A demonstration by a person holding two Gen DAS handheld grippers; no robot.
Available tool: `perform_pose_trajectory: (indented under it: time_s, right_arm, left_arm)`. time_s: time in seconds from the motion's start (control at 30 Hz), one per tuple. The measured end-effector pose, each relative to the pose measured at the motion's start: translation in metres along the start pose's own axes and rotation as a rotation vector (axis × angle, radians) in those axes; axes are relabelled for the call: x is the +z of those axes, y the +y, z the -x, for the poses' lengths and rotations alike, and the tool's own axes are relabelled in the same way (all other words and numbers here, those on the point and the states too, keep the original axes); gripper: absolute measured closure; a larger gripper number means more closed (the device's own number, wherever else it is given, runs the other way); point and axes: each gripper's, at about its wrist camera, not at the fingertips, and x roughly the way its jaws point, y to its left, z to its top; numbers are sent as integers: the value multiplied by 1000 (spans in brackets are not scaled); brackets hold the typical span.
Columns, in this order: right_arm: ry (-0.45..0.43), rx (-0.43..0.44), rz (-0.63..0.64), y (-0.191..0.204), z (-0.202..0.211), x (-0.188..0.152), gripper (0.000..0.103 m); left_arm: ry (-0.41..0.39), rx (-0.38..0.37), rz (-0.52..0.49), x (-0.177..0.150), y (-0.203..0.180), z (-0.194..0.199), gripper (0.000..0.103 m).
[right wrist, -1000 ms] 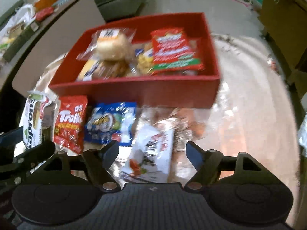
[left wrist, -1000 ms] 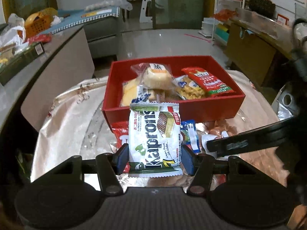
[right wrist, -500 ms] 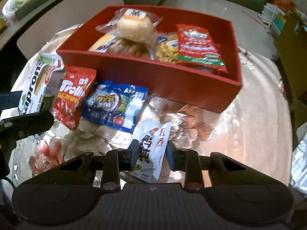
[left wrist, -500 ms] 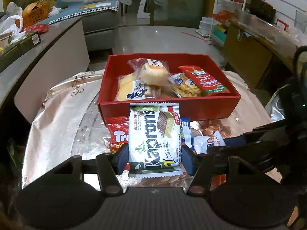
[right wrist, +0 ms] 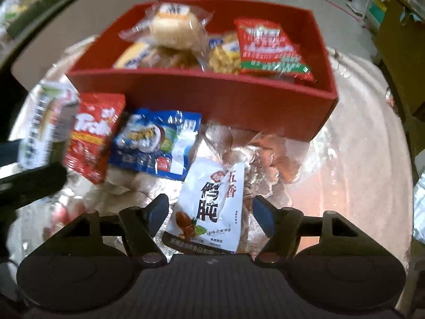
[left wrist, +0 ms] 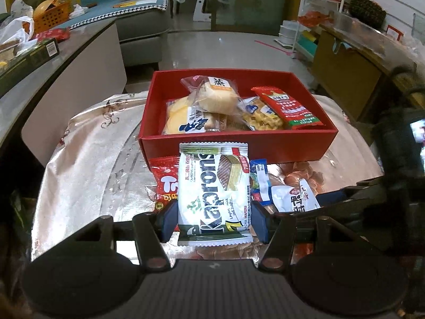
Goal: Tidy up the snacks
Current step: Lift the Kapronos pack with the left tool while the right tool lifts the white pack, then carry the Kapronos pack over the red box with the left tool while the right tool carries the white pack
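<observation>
Left wrist view: left gripper [left wrist: 213, 219] pinching wafer pack [left wrist: 213, 190].
Right gripper [right wrist: 209, 212]: just reopened, spread around white pouch [right wrist: 209, 204].
Done: four snacks in red box [left wrist: 233, 143].
Left: five outside.

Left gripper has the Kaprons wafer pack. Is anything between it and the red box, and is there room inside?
Nothing visible blocks the way: the Kaprons wafer pack, clamped in the left gripper, faces only the red box's near wall, which it must clear. Inside, bare floor shows in the left rear corner; the bread packs and red sachet fill the rest.
</observation>
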Motion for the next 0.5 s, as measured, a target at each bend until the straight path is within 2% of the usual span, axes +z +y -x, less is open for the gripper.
perform_pose_trajectory:
  time_s: [0.1,0.13,0.2,0.3,0.33,0.37,0.4,0.5]
  right_arm:
    - [40,-53,21,6,-14,-1,3]
    - [78,-65,9,6,-20,-1,0]
    - [71,-55,-7,4,-20,-1,0]
    - [34,4,-109,-12,-14,-2,0]
    - [37,-17,-101,-13,-12,-1,11]
    - [31,-63,-38,-7,-10,0,35]
    - [24,-80,31,0,-8,0,38]
    - [44,-81,43,2,-9,0,39]
  left_arm:
    - [1,-4,8,-1,4,2,52]
    - [4,-5,13,-1,6,2,52]
    - [11,-12,25,0,9,1,52]
    - [13,-23,37,1,11,2,52]
    - [12,-27,38,1,11,3,52]
    - [9,-30,37,2,10,4,52]
    - [6,-32,33,2,9,4,52]
    - [0,-32,28,3,7,5,52]
